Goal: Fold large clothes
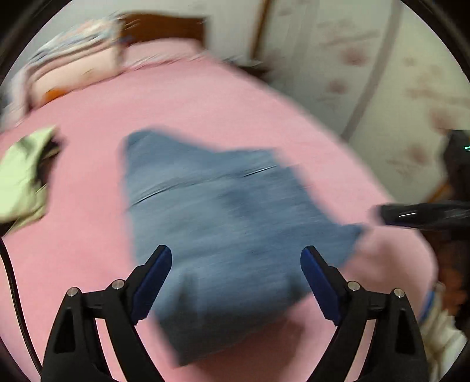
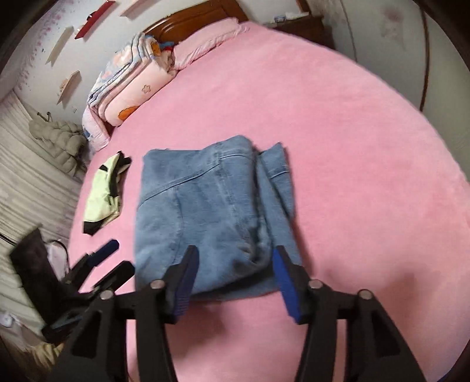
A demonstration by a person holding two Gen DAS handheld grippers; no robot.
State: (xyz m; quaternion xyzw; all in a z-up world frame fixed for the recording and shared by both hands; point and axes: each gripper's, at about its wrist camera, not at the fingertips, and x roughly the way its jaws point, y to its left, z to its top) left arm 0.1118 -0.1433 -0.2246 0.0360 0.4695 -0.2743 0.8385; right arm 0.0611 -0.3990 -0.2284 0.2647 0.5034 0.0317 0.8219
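One folded pair of blue jeans (image 2: 211, 211) lies on the pink bed (image 2: 352, 147), just beyond the jaws of both grippers. Left gripper (image 1: 236, 258) and right gripper (image 2: 235, 258) stand released, nothing clasped; motion blur smears the denim's seams in the left view

Bed (image 2: 337, 147): pink cover, spread beyond the fingers and under them in both views.
Light green garment (image 2: 102, 191): with black trim, crumpled on the bed, ahead and to the left of the fingers.
Folded quilt (image 2: 129, 85): pale pink with printed shapes, stacked far ahead, upper left, at the headboard.
Pillow (image 2: 205, 41): pink, just right of the quilt.
Headboard (image 2: 188, 20): dark brown wood, farthest from the fingers.
Padded coat (image 2: 55, 138): grey, off the bed, far left.
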